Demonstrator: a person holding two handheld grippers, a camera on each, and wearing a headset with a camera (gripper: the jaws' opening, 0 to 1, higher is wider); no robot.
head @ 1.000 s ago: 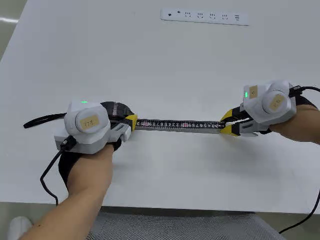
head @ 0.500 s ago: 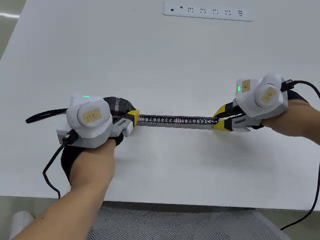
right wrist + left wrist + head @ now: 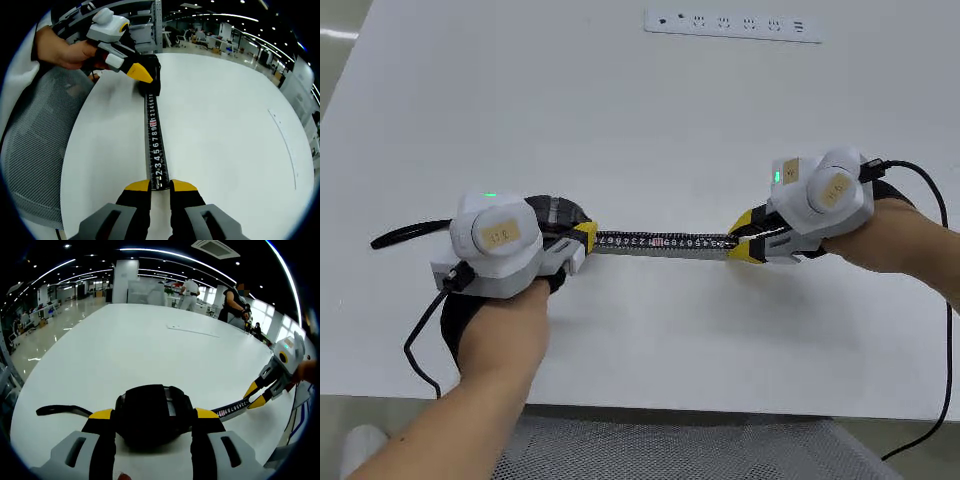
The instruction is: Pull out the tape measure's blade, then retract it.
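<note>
The black tape measure case (image 3: 558,216) (image 3: 154,412) sits on the white table, with my left gripper (image 3: 578,243) (image 3: 154,415) shut around it. Its blade (image 3: 662,241) (image 3: 155,145) (image 3: 235,408), dark with white numbers, runs out to the right. My right gripper (image 3: 738,238) (image 3: 160,186) is shut on the blade's tip. A black wrist strap (image 3: 408,236) (image 3: 62,410) trails left from the case. The left gripper with the case (image 3: 149,75) appears at the far end of the blade in the right gripper view.
A white power strip (image 3: 734,25) (image 3: 192,330) lies at the far side of the white table (image 3: 620,120). Black cables (image 3: 932,230) hang from both grippers. A mesh chair seat (image 3: 670,450) is below the table's near edge. People stand far off (image 3: 190,292).
My right gripper has moved left toward the case with the blade tip, so the exposed blade is shorter. The left gripper and case stay put.
</note>
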